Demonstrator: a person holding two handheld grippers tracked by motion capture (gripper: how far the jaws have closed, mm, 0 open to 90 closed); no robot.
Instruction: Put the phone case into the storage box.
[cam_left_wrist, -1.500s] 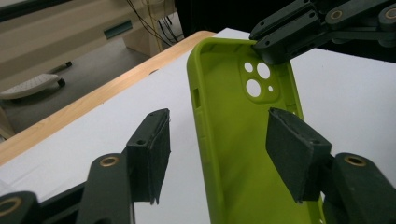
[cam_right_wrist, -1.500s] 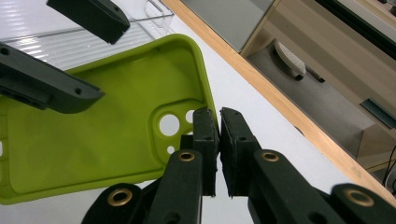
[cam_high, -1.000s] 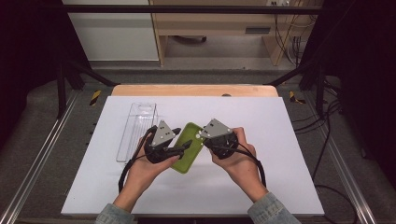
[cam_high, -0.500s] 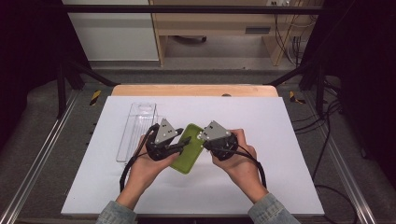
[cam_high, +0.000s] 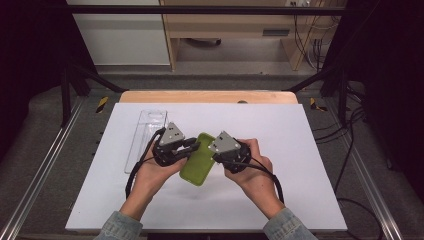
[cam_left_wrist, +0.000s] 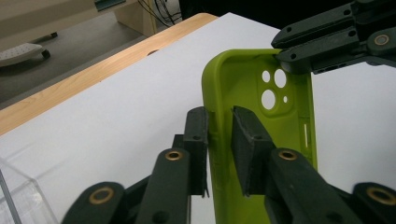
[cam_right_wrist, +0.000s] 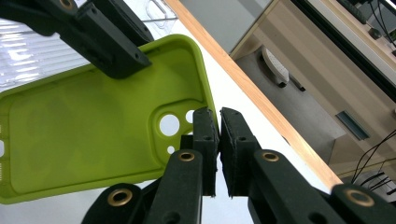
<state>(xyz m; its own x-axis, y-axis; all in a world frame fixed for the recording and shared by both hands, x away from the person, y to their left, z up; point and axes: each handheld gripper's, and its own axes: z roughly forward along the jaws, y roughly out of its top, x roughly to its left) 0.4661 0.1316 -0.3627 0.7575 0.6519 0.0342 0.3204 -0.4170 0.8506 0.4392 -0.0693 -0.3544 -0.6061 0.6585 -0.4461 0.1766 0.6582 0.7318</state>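
Phone case (cam_high: 198, 159), lime green, held up over the white desk (cam_high: 300, 150) near its middle, between both grippers. Left gripper (cam_high: 192, 145) is clamped on the case's left long edge; in left gripper view its two black pads pinch the case wall (cam_left_wrist: 215, 140), one pad outside, one inside. Right gripper (cam_high: 218, 156) is closed on the opposite edge, by the camera cutouts; in right gripper view the jaws sit nearly together w/ the thin rim (cam_right_wrist: 210, 109) between them, just beside the round holes. Case's open inner side faces up/toward the person, tilted, camera-hole end far. Clear plastic tray (cam_high: 145, 135) lies flat on desk, left of the left gripper, near it but apart. Wooden strip (cam_high: 207, 97) runs along desk's far edge. Denim sleeves at near edge.
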